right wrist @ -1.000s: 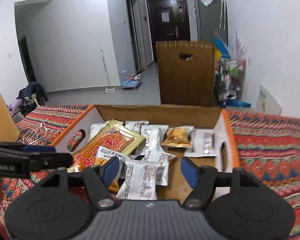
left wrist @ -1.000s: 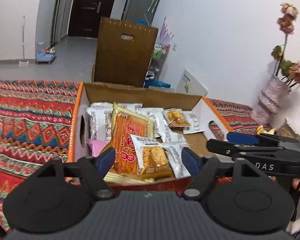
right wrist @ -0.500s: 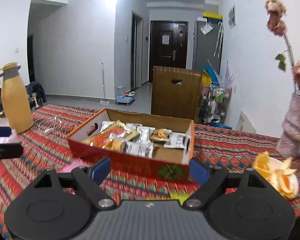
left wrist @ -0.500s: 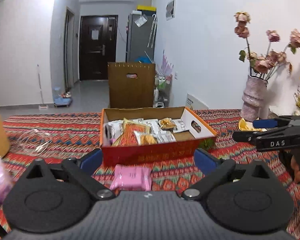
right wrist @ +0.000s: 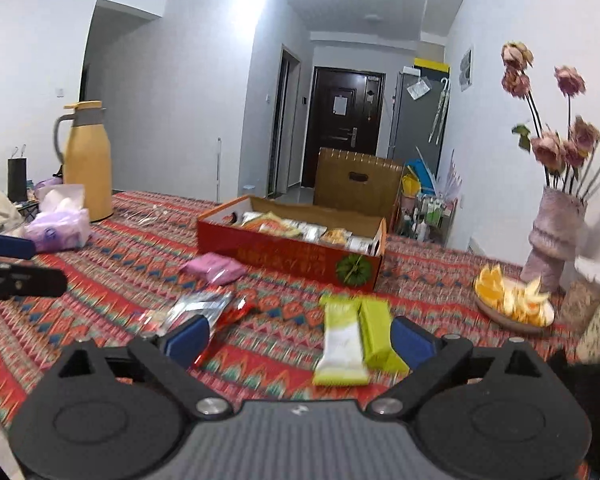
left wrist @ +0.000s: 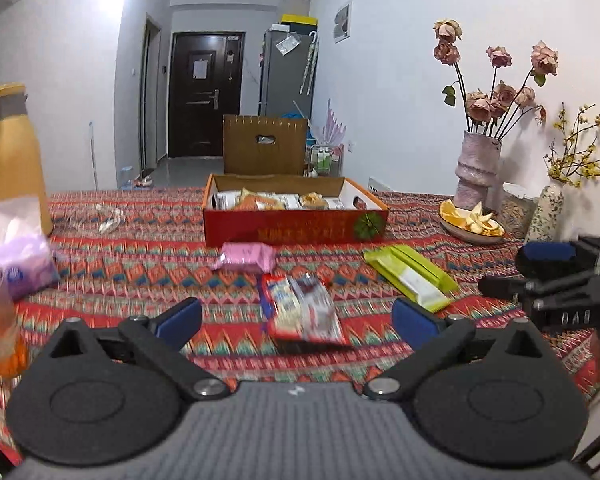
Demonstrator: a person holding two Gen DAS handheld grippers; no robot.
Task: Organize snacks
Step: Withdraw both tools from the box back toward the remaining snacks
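Lying on the patterned tablecloth (left wrist: 140,256), three loose snacks occupy the middle of both frames. Item one: a red-and-silver packet (left wrist: 302,308) (right wrist: 204,314), centre of the left wrist view, seen through the gap of the left gripper (left wrist: 296,318), whose jaws stand wide and empty, touching nothing. Item two: a green-and-white packet (right wrist: 354,334) (left wrist: 412,274), lower centre of the right wrist view, seen between the fingers of the right gripper (right wrist: 296,338); its jaws are opening and the pads do not press on it. Item three: a pink packet (left wrist: 248,256) (right wrist: 214,268), just in front of the box. Behind it, mid-frame, an open red cardboard box (left wrist: 296,228) (right wrist: 288,254) holds many wrapped snacks (individual kinds too small to tell). Further out: a plate of orange peel (left wrist: 470,222) (right wrist: 514,300) at right, beside a vase of dried roses (left wrist: 478,166) (right wrist: 552,236); a yellow thermos jug (right wrist: 86,162) (left wrist: 10,156) and a purple tissue pack (right wrist: 58,230) (left wrist: 20,258) at left. A dark door (left wrist: 206,94) closes the hallway at upper centre.
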